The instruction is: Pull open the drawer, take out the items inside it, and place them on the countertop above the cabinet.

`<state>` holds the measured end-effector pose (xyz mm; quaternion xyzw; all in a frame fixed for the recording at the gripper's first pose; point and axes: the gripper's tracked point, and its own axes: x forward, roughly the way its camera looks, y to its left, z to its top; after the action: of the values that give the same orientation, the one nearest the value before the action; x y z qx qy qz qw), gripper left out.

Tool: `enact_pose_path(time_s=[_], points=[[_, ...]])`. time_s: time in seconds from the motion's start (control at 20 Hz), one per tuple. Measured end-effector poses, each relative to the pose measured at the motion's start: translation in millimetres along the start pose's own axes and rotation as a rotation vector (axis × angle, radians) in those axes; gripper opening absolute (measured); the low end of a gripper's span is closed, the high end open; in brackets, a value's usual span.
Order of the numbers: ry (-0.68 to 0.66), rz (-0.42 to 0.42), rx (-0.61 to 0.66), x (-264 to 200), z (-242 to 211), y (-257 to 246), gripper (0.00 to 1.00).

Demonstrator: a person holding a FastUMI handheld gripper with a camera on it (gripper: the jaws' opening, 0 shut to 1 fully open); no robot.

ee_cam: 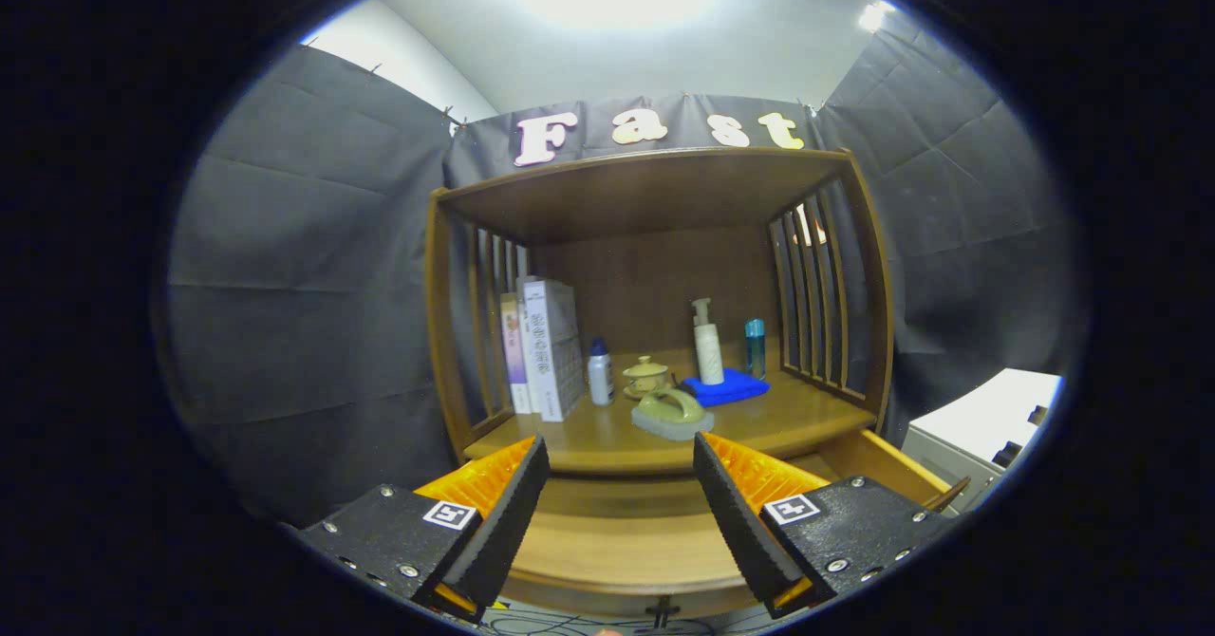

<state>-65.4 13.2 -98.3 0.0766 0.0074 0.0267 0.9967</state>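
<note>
The wooden cabinet's drawer (pixel 617 546) stands pulled out below me, its bare wooden floor showing between my fingers and its small handle (pixel 662 607) at the near edge. My gripper (pixel 621 446) is open above the drawer, with nothing between the fingers, pointing at the countertop (pixel 797 418). On the countertop just beyond the fingertips lies a scrubbing brush (pixel 672 413) with a green handle. Behind it are a small lidded cup (pixel 646 375), a blue cloth (pixel 726 387), a white pump bottle (pixel 707 344), a blue tube (pixel 755 347) and a white bottle with a blue cap (pixel 600 372).
Upright books (pixel 549 346) lean against the slatted left side of the hutch. A shelf board (pixel 645 190) roofs the countertop, with slatted sides left and right (pixel 818 294). A white unit (pixel 987 427) stands to the right of the cabinet. Cables lie on the floor below the drawer.
</note>
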Motion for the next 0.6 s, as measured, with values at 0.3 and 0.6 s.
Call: enact_pose_path(time_s=[0.3, 0.6], points=[[0.121, 0.013, -0.076, -42.5, -78.0, 5.6, 0.95], [0.219, -0.021, -0.098, -49.2, -134.0, -5.1, 0.95]])
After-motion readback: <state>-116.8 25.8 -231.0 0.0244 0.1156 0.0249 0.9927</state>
